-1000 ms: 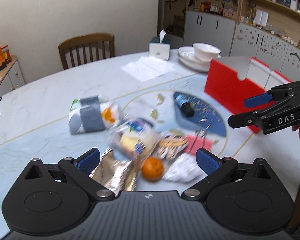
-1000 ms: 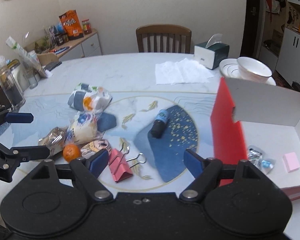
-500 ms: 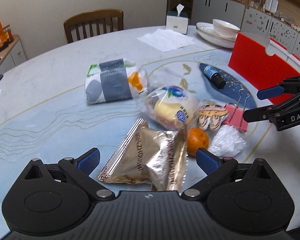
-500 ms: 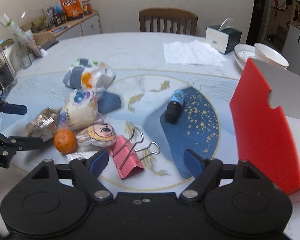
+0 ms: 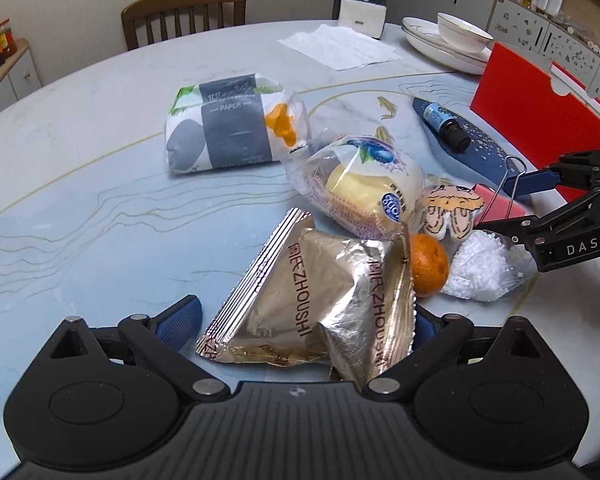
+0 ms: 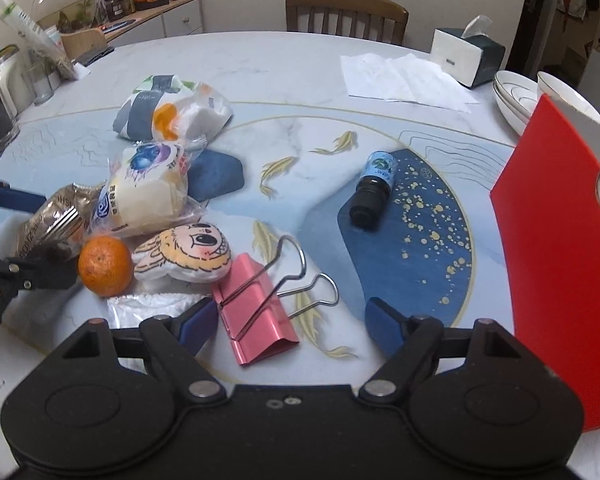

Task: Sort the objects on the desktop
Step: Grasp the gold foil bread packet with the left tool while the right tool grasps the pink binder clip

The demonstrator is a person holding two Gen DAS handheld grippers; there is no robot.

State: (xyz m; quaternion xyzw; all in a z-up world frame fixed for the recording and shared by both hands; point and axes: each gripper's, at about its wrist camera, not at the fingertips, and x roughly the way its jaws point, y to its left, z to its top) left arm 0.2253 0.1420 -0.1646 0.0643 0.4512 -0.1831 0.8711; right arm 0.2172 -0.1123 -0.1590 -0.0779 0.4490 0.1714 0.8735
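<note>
A golden foil snack packet point(image 5: 320, 300) lies on the table between the fingers of my left gripper point(image 5: 304, 320), which is open around it. Beyond it sit a wrapped bun point(image 5: 360, 184), an orange point(image 5: 428, 264), a cartoon plush point(image 5: 452, 208), a bag of white beads point(image 5: 480, 268) and a tissue pack point(image 5: 224, 128). My right gripper point(image 6: 292, 320) is open low over the pink binder clip point(image 6: 256, 308), which lies between its fingers. A dark bottle point(image 6: 372, 188) with a blue label lies farther off. The red box point(image 6: 560, 240) stands to the right.
A tissue box point(image 6: 464, 56), paper sheets point(image 6: 400, 76) and stacked bowls and plates point(image 5: 452, 44) sit at the far side of the round table. A wooden chair point(image 6: 344, 12) stands behind it. Glass jars point(image 6: 0, 92) crowd the left edge.
Both grippers have come down and closer to the table. The foil packet now lies between the left fingers, and the pink clip between the right fingers.
</note>
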